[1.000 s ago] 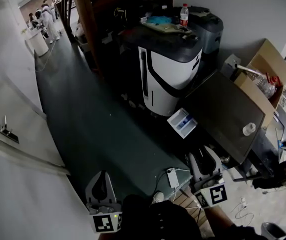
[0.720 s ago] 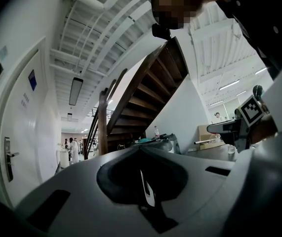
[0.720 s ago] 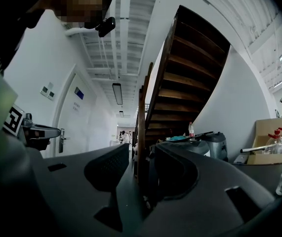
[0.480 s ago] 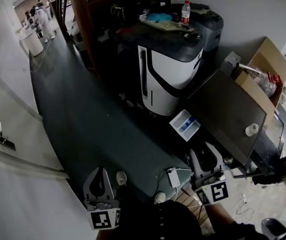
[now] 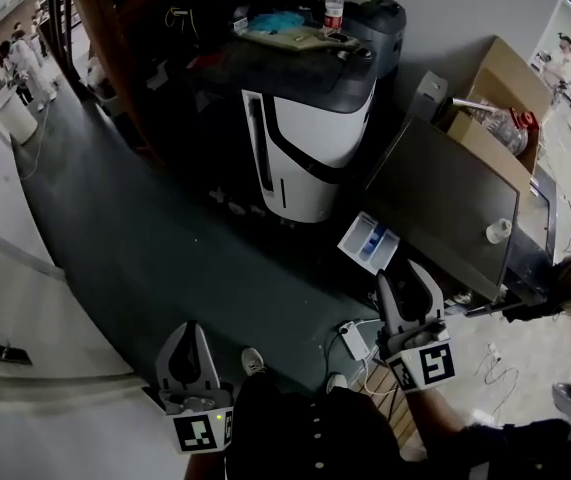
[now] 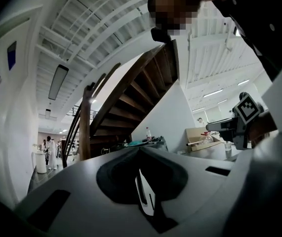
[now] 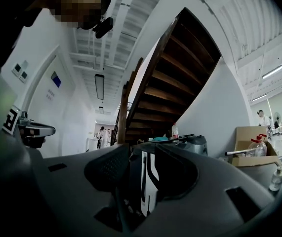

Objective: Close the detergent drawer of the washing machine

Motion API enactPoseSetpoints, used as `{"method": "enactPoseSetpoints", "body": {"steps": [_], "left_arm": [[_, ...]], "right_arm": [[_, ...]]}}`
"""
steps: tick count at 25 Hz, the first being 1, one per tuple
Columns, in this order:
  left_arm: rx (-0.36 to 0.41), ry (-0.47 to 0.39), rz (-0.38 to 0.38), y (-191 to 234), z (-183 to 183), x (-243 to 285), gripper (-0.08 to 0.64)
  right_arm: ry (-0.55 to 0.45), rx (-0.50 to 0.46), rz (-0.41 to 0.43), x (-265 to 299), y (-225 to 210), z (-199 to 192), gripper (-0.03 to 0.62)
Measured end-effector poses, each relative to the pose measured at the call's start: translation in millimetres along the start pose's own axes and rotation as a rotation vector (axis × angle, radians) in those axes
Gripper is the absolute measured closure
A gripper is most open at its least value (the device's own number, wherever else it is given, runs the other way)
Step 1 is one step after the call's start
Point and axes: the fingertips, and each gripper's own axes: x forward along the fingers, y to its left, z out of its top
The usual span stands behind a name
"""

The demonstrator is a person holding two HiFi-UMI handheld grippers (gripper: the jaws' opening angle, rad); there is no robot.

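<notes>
The detergent drawer (image 5: 368, 241), white with a blue insert, sticks out open from the front of the dark-topped washing machine (image 5: 455, 193) at the right of the head view. My right gripper (image 5: 408, 276) is open and empty, level, just below and right of the drawer without touching it. In the right gripper view its jaws (image 7: 145, 181) stand apart. My left gripper (image 5: 187, 333) hangs far left over the dark floor, jaws drawn together with nothing between them. In the left gripper view only a thin slit (image 6: 141, 174) shows.
A white and black appliance (image 5: 310, 133) stands left of the washing machine, with a water bottle (image 5: 334, 8) on top. A cardboard box (image 5: 500, 103) sits behind. A white cup (image 5: 498, 230) rests on the washing machine. A power strip (image 5: 353, 340) lies on the floor by my feet.
Both grippers have moved forward across the floor. The right gripper has come closer to the open drawer, and the drawer has not moved.
</notes>
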Motion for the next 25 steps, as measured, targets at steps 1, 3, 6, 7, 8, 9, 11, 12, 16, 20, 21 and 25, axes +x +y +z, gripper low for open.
{"method": "enactPoseSetpoints", "body": {"steps": [1,3,6,7,8,9,11,12,16,20,21,25], "left_arm": [[-0.004,-0.004,-0.016,7.1,-2.6,6.7,0.546],[-0.008,-0.015,-0.044,22.7,-7.0,18.0,0.546],[-0.018,-0.031,-0.085,47.5,-10.7,33.7,0.546],[-0.023,-0.036,-0.101,55.1,-11.7,38.7,0.546],[-0.027,-0.040,-0.118,62.3,-12.8,43.2,0.546],[-0.029,-0.042,-0.136,69.1,-14.3,47.4,0.546],[-0.029,-0.044,-0.175,80.7,-18.4,56.3,0.546],[-0.030,-0.044,-0.195,85.2,-20.7,61.2,0.547],[-0.039,-0.043,-0.277,90.4,-31.4,80.2,0.547],[-0.046,-0.047,-0.389,71.9,-31.2,102.7,0.546],[-0.044,-0.050,-0.416,64.8,-31.4,108.3,0.546],[-0.039,-0.051,-0.516,31.8,-39.1,125.0,0.546]], "right_arm": [[0.008,-0.011,-0.013,6.1,3.6,-1.6,0.430],[0.017,-0.026,-0.036,18.7,13.0,-2.8,0.430],[-0.005,-0.014,-0.090,36.1,24.1,2.4,0.430],[-0.015,-0.009,-0.110,40.9,27.0,4.4,0.430],[-0.021,-0.008,-0.131,45.3,30.0,5.3,0.436],[-0.020,-0.011,-0.153,49.4,32.8,5.1,0.436],[-0.012,-0.015,-0.200,55.7,37.6,3.1,0.436],[-0.007,-0.013,-0.223,57.3,39.5,1.7,0.436],[0.013,-0.019,-0.309,53.9,41.2,-5.5,0.436],[0.052,-0.021,-0.434,31.1,25.7,-14.4,0.436],[0.062,-0.021,-0.469,24.6,19.4,-19.4,0.436],[0.101,-0.044,-0.582,2.0,-4.4,-47.4,0.436]]}}
